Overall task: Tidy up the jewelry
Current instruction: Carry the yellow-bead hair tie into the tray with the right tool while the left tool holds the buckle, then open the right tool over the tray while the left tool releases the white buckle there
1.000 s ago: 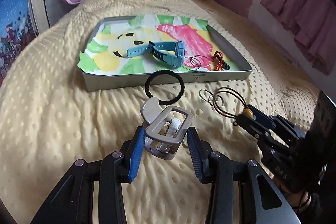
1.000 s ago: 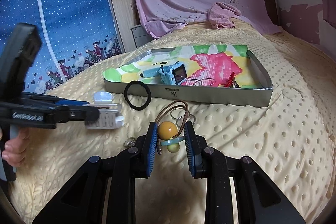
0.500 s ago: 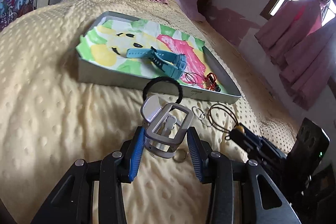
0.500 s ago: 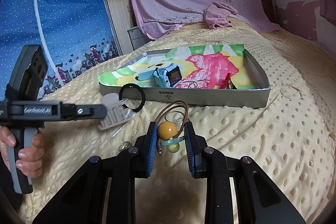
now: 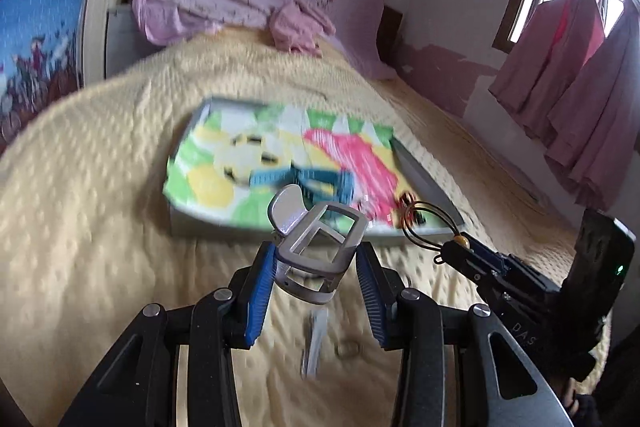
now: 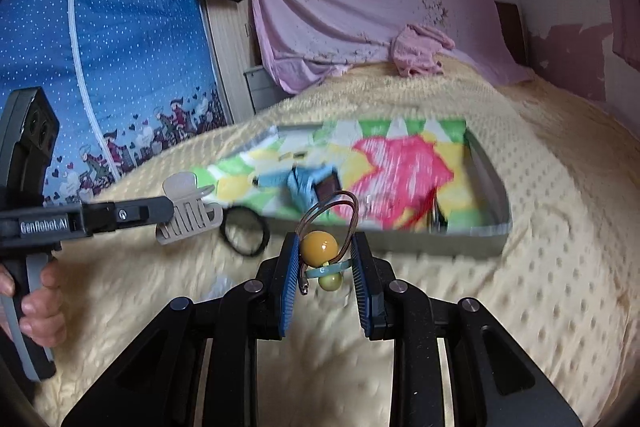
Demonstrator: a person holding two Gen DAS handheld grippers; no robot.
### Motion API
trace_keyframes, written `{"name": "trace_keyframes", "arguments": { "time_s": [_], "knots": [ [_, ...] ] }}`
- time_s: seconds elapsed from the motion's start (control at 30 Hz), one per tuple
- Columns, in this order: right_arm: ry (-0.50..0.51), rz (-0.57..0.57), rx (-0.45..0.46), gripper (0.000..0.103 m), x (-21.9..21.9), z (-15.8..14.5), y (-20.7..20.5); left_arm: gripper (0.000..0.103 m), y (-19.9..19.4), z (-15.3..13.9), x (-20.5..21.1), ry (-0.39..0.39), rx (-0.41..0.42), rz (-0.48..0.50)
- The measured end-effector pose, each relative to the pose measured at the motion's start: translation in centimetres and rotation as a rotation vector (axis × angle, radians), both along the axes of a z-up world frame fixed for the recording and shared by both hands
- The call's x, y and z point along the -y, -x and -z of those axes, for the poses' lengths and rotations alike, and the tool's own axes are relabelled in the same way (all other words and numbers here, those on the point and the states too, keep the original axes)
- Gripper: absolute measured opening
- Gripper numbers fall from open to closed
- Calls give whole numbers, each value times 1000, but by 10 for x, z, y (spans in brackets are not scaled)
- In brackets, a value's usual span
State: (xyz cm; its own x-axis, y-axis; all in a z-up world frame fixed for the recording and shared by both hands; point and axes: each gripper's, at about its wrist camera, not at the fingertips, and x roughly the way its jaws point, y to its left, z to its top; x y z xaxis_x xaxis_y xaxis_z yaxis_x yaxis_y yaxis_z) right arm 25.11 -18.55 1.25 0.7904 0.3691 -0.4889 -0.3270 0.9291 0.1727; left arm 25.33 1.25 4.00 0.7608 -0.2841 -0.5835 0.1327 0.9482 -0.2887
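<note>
The left hand-held gripper [image 5: 318, 273] has ribbed blue pads on black fingers, and they are clamped on a silver-grey plastic hair claw clip [image 5: 318, 247], a boxy open frame with a rounded thumb tab at its upper left. The clip is lifted clear of the bed [image 5: 92, 227], just in front of the tray's near wall. The right hand-held gripper [image 6: 326, 277] pinches a beaded cord bracelet [image 6: 320, 247]: a glossy mustard-yellow bead sits between the pads, a flat blue ring and a small pale green bead hang under it, and thin brown cord loops rise above. It too is held above the bed.

On the bumpy, dotted yellow bedspread beneath the left gripper lie a pale, blurred sliver and a small metal ring [image 5: 349, 349]; what the sliver is cannot be told. A black elastic hair tie [image 6: 245, 231] lies on the spread, touching the tray's near wall.

The tray [image 6: 494, 183] is a shallow grey rectangular box lined with a bright paper of green, yellow and pink shapes. Inside it rest a blue wristwatch [image 6: 310, 183] with a dark square face and, near the right front corner, a small red-and-black item [image 5: 408, 213] too blurred to name.

A hand [image 6: 38, 293] grips the left gripper's handle.
</note>
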Motion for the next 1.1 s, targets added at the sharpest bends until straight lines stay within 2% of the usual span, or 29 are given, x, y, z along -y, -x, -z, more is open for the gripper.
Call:
{"name": "trace_keyframes", "arguments": {
  "time_s": [0.17, 0.23, 0.47, 0.53, 0.7, 0.8, 0.87, 0.93, 1.0, 1.1],
  "knots": [
    [-15, 4, 34, 23, -7, -15, -31, 39, -30, -6, 6, -72, 55, -66],
    [-22, 17, 29, 23, -11, -16, -46, 39, -48, -2, 8, -119, 40, -98],
    [-10, 90, -107, 23, -18, 7, -95, 39, -90, 16, 9, -122, -15, -114],
    [-13, 93, -138, 23, -18, 15, -101, 39, -95, 23, 10, -119, -41, -109],
    [12, 91, -190, 24, -20, 30, -109, 40, -92, 32, 10, -102, -48, -107],
    [28, 91, -191, 24, -22, 32, -109, 40, -91, 35, 7, -99, -61, -111],
    [36, 89, -192, 24, -23, 33, -108, 44, -90, 38, 5, -96, -79, -122],
    [43, 91, -185, 25, -23, 32, -105, 61, -87, 38, 1, -85, -74, -136],
    [40, 96, -176, 33, -21, 30, -101, 66, -82, 36, -1, -82, -51, -154],
    [34, 115, -146, 37, -14, 24, -92, 68, -71, 31, -1, -80, -29, -157]
  ]
}}
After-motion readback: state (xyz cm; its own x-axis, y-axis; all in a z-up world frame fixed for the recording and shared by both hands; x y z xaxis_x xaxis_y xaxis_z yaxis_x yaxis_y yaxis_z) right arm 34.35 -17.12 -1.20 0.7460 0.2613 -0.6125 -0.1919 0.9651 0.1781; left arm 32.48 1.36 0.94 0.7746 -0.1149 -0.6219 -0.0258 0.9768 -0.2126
